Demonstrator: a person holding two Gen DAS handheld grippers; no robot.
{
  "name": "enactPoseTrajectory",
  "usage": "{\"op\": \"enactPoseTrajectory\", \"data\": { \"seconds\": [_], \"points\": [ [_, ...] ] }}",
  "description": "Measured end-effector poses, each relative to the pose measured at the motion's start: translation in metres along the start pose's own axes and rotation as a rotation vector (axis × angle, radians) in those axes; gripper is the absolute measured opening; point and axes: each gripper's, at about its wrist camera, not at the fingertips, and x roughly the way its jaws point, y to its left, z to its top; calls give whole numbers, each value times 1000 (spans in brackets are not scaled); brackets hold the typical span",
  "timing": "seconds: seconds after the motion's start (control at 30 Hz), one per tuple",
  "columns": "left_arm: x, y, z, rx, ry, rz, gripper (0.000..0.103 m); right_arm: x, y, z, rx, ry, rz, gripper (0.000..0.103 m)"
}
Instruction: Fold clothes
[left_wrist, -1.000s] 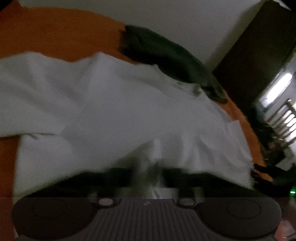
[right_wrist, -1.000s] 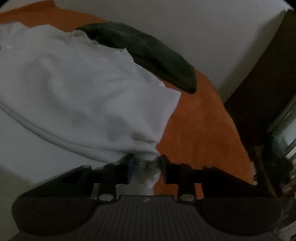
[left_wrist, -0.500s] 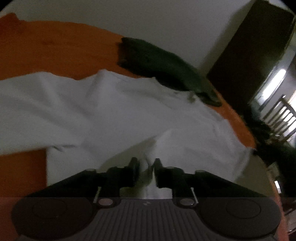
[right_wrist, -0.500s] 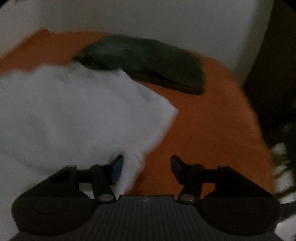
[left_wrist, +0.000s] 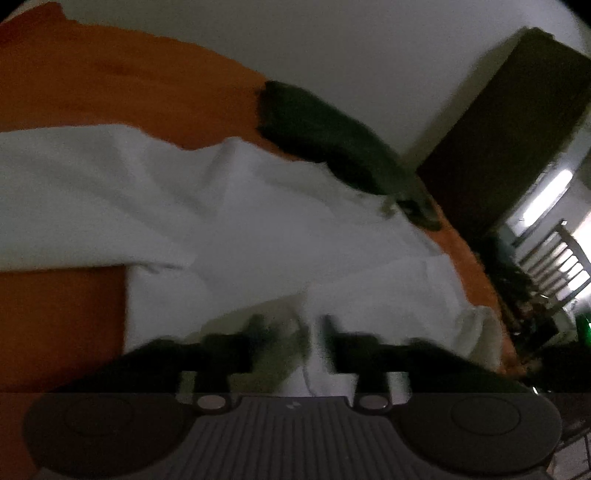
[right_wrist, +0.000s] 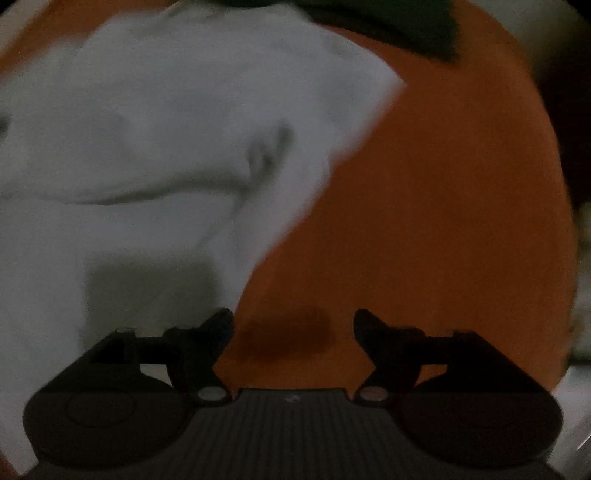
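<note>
White cotton, a shirt (left_wrist: 258, 229), lies spread on the orange bed cover (left_wrist: 110, 88), its long axis running across my left view from the left edge toward the dark green garment (left_wrist: 325, 144). My left gripper (left_wrist: 310, 328) looks pinched on a raised ridge of cloth, I judge to carry it over as a fold, though blur hides the contact. My right gripper (right_wrist: 293, 325) stands apart, empty, over bare cover beside the shirt's edge.

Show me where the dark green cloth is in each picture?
Left wrist view: the dark green cloth lies upper middle, beyond the white garment.
Right wrist view: the dark green cloth is at the top edge, partly cut off.
Shared landmark: the orange bedcover under both.
</note>
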Motion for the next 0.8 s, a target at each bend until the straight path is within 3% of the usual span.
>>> {"op": "enactPoseTrajectory", "data": {
  "seconds": [0.07, 0.23, 0.27, 0.3, 0.33, 0.43, 0.53, 0.67, 0.73, 0.8],
  "points": [
    [-8, -4, -5, 9, 16, -17, 56, -9, -1, -67, 175, -46, 119, 74],
    [-34, -37, -26, 169, 67, -70, 60, -18, -4, -167, 430, -79, 388, 73],
    [-33, -46, -30, 183, 88, -98, 65, -20, -5, -187, 480, -85, 442, 65],
    [-32, -55, -35, 198, 109, -126, 69, -22, -5, -206, 527, -91, 493, 51],
    [-31, -63, -40, 212, 131, -154, 70, -22, 2, -207, 484, -80, 468, 10],
    [-19, -94, -55, 323, 205, -219, 70, -29, 19, -201, 385, -56, 388, 11],
    [-4, -122, -67, 446, 266, -254, 71, -51, 33, -194, 340, 40, 204, 11],
    [16, -127, -84, 382, 358, -323, 81, -72, 43, -206, 356, 142, 80, 14],
    [24, -120, -101, 364, 387, -337, 83, -65, 40, -207, 384, 119, 91, 14],
    [17, -113, -120, 407, 368, -313, 83, -53, 38, -210, 388, 126, 84, 32]
  ]
}}
